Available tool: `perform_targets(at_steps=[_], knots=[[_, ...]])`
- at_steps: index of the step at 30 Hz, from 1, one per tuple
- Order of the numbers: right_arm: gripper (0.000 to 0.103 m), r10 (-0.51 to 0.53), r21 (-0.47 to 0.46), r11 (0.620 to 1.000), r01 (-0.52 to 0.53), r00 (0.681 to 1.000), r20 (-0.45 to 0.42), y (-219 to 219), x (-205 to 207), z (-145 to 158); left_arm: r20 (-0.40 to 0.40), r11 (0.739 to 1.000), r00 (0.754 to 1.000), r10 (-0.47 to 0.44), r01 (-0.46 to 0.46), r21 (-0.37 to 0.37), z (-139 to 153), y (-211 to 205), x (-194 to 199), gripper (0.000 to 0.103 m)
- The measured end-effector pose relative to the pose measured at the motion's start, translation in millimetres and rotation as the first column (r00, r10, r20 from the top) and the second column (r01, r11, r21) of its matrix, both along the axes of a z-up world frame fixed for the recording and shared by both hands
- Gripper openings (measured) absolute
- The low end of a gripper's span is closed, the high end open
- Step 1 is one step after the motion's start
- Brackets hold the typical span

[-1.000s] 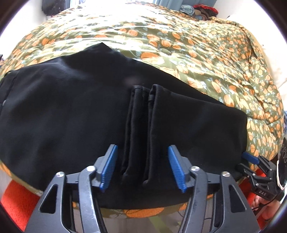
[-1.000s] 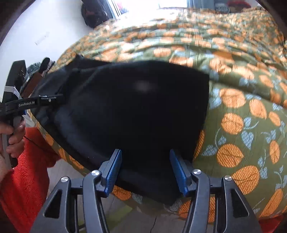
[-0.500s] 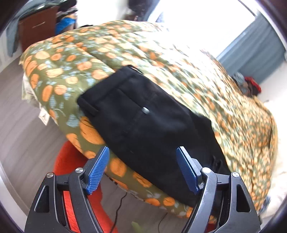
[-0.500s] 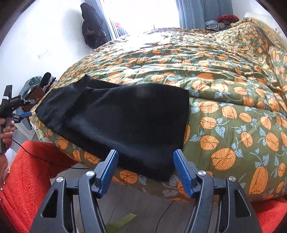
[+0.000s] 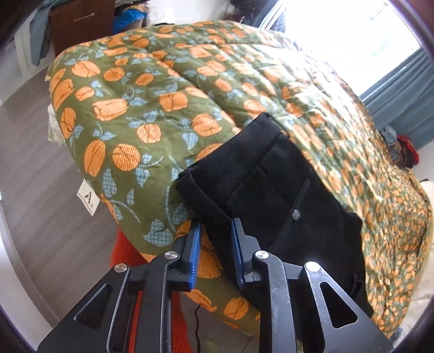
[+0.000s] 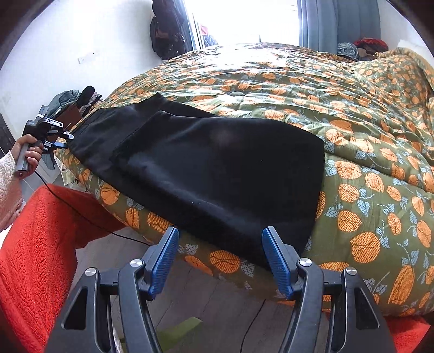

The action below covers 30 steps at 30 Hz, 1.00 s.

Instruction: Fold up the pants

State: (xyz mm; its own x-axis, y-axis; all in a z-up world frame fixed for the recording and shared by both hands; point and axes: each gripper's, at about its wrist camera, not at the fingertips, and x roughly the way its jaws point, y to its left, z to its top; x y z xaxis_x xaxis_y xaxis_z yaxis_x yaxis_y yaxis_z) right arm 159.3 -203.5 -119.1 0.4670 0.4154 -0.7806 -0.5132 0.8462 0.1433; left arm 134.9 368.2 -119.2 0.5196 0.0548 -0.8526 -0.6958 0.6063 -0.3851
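Note:
Black pants (image 6: 217, 168) lie folded lengthwise across the near edge of a bed with a green, orange-flowered quilt (image 6: 352, 152). In the left wrist view the waistband end (image 5: 260, 176) shows a back pocket and its button. My left gripper (image 5: 215, 225) is at the waistband's lower corner. Its jaws are closing with that black edge between the blue pads, which touch it. The right wrist view shows this gripper (image 6: 69, 141) far left, held by a hand. My right gripper (image 6: 220, 230) stands open just in front of the other folded end, holding nothing.
Red fleece (image 6: 40, 230) fills the lower left, with a thin black cable (image 6: 89, 225) running over it and the wooden floor (image 5: 32, 168). A brown dresser (image 5: 81, 24) stands beyond the bed corner. A white label (image 5: 88, 199) hangs from the quilt. Clothes (image 6: 360, 49) are piled by the curtain.
My left gripper swung from the middle of the pants to the waistband corner, rolled, and narrowed its jaws onto that edge. The right gripper backed off a little and stayed open.

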Motion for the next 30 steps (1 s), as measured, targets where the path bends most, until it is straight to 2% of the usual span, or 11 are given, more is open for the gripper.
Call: perform_targets(at_steps=[3,4,9,11,13,15,18,23,26,28,30], knots=[[0.064,0.003,0.0,1.0,-0.003,1.0,-0.003,0.3,-0.1,-1.2,0.06,0.997,0.997,-0.055,0.052,0.055,21.2,-1.4,7.2,0.018],[0.064,0.006,0.0,1.0,-0.006,1.0,-0.007,1.5,0.4,-2.6,0.043,0.997,0.997,-0.06,0.058,0.059,17.9,0.9,13.3,0.018],[0.065,0.028,-0.014,1.0,-0.028,1.0,-0.011,9.8,-1.0,-5.3,-0.032,0.992,0.998,-0.054,0.05,-0.12,-26.6,24.3,25.2,0.02],[0.065,0.034,-0.016,0.999,-0.035,0.999,-0.005,9.9,-4.2,-3.9,0.036,0.991,0.999,-0.019,0.023,-0.135,-20.4,27.6,11.0,0.027],[0.065,0.039,-0.014,0.999,-0.039,0.999,-0.006,8.4,-6.9,-4.3,0.069,0.996,0.998,0.012,-0.006,-0.088,-10.8,28.6,-2.1,0.049],[0.065,0.042,-0.015,0.999,-0.042,0.999,-0.014,7.8,-6.8,-6.5,0.067,0.998,0.997,0.028,-0.023,-0.064,-11.8,31.1,-7.8,0.051],[0.065,0.046,-0.018,0.999,-0.046,0.999,-0.026,9.3,-4.2,-10.5,0.059,0.994,0.998,0.02,-0.014,-0.11,-26.3,32.6,-2.9,0.05],[0.068,0.048,-0.019,0.999,-0.049,0.999,-0.024,12.0,-4.4,-9.7,0.076,0.994,0.997,0.021,-0.012,-0.11,-38.7,29.7,16.9,0.046],[0.068,0.053,-0.03,0.998,-0.054,0.998,-0.026,13.5,-5.6,-10.8,0.095,0.993,0.995,0.036,-0.025,-0.113,-47.2,32.4,27.0,0.055],[0.069,0.06,-0.044,0.997,-0.061,0.998,-0.024,15.9,-6.6,-11.4,0.127,0.989,0.991,0.05,-0.032,-0.143,-55.7,35.9,30.8,0.067],[0.07,0.064,-0.055,0.996,-0.065,0.998,-0.019,18.2,-7.2,-11.2,0.148,0.984,0.987,0.061,-0.034,-0.174,-61.1,39.6,33.7,0.07]])
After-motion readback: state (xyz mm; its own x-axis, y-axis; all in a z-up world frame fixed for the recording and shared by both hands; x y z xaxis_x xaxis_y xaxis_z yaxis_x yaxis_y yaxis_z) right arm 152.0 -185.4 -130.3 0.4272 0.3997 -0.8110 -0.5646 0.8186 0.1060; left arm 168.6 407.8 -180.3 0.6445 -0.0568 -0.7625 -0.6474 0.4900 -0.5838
